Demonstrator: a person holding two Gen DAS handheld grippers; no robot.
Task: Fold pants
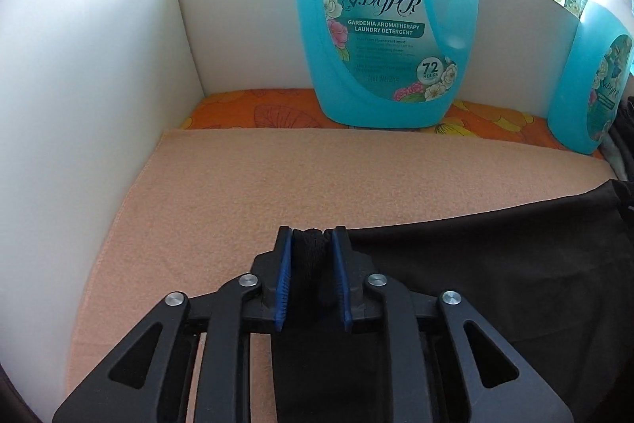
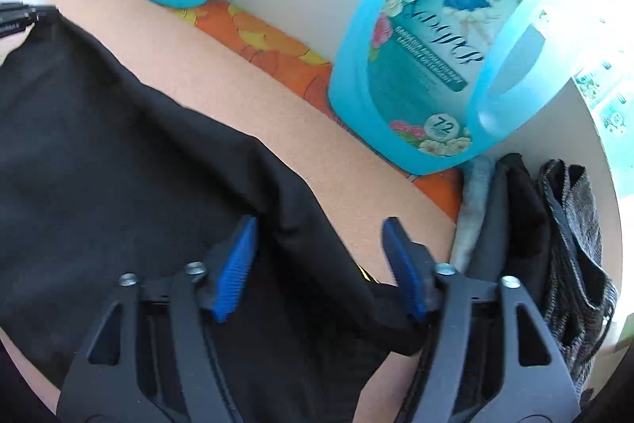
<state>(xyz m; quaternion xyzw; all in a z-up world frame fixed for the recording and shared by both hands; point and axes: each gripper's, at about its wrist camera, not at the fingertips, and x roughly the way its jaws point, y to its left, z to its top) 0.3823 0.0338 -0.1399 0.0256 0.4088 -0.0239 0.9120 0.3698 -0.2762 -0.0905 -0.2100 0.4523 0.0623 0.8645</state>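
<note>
left gripper jaws clamped, right gripper jaws spread

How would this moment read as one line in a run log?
task: fold pants | left gripper: shut on black pants | right gripper: open over pants | surface: peach towel

In the left wrist view, the top edge cuts off the neck of the central detergent bottle, and the right edge slices through a second bottle. The black pants run out of the lower right. In the right wrist view, motion blurs the label of the near bottle; the folded garments at right are too bunched to identify.
</note>
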